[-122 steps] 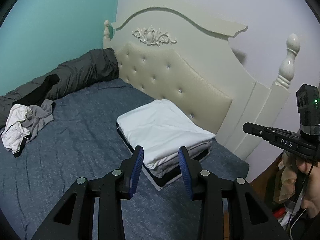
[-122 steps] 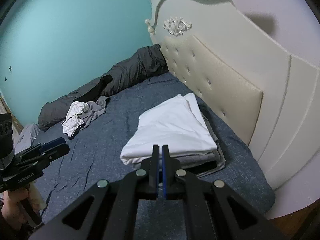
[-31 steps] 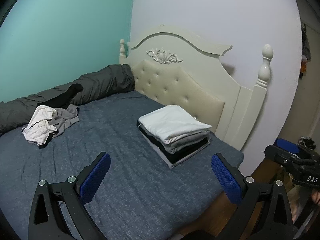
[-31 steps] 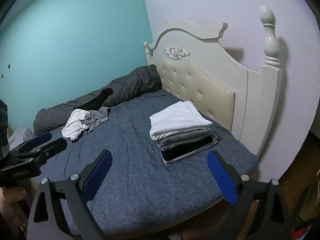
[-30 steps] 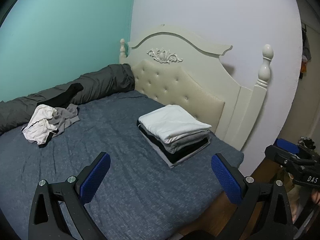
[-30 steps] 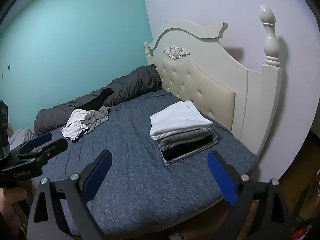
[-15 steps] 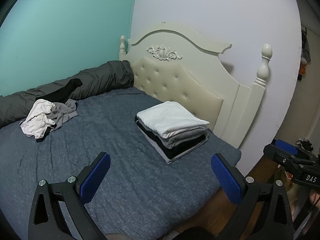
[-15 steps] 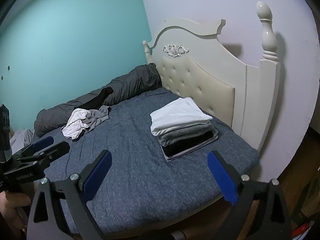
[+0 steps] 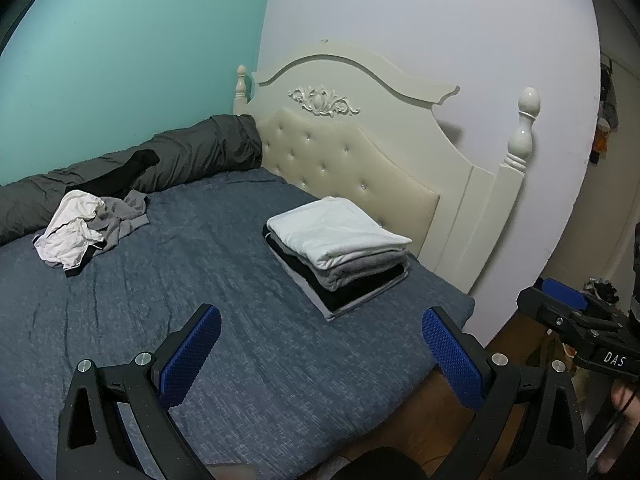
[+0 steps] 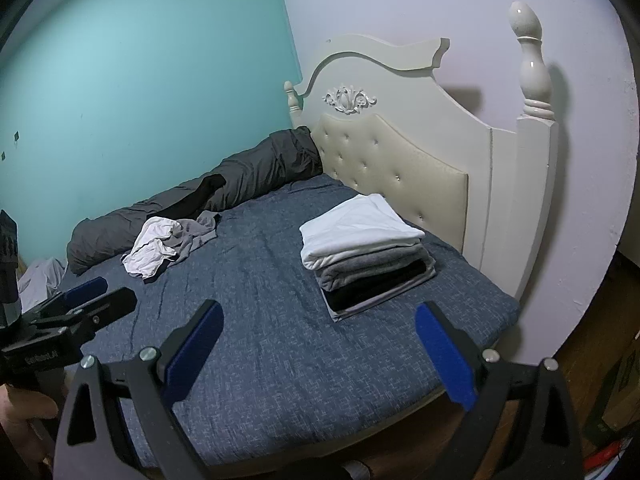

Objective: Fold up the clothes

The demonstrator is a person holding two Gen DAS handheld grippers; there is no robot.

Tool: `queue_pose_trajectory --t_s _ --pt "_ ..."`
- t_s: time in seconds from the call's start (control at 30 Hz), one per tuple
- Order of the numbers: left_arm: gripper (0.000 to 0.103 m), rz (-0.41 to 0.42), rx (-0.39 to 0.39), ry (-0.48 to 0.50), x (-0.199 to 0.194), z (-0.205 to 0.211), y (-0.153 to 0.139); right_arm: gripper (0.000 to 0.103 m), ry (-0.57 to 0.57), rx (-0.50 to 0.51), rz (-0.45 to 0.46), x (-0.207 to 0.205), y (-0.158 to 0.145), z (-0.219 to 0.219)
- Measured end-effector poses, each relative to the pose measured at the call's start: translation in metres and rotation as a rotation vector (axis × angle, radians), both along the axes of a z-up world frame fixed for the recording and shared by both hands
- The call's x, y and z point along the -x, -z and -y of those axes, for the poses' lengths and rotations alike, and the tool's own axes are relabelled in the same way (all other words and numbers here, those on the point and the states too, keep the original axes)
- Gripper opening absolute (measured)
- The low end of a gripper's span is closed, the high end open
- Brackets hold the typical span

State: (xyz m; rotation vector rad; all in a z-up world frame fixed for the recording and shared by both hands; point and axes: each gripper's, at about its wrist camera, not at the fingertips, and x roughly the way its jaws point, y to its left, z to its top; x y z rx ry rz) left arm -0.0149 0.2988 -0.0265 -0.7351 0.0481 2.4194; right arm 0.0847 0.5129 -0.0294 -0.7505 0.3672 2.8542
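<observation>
While both grippers are held back from the blue bed (image 9: pixel 168 288), the left gripper (image 9: pixel 320 354) and right gripper (image 10: pixel 318 350) are seen with jaws spread wide, nothing gripped. A folded stack (image 9: pixel 340 250), white on top, is laid near the cream headboard (image 9: pixel 360 164), its long axis running parallel to it. Unfolded clothes (image 9: pixel 86 230) are heaped well apart, beside a grey duvet (image 9: pixel 188 158).

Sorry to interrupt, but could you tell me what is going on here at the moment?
A person is folding clothes on a bed with two handheld grippers. The left gripper and right gripper both hang open over the near edge, holding nothing. A folded stack, white on top, sits by the headboard. A crumpled pile of white and grey garments lies unfolded near the rolled dark duvet.
</observation>
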Motion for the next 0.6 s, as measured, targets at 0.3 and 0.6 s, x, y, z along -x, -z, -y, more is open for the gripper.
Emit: queue_pose_trajectory --t_s 0.3,0.6 --pt "0.103 -0.005 0.002 -0.001 -0.0015 0.0004 0.0009 0.098 0.004 -0.008 0.003 -0.0009 0.0005 0.0029" --pt "0.103 -0.01 0.003 0.005 -0.003 0.0 0.0004 0.098 0.007 -0.007 0.009 -0.0002 0.0028 0.0023"
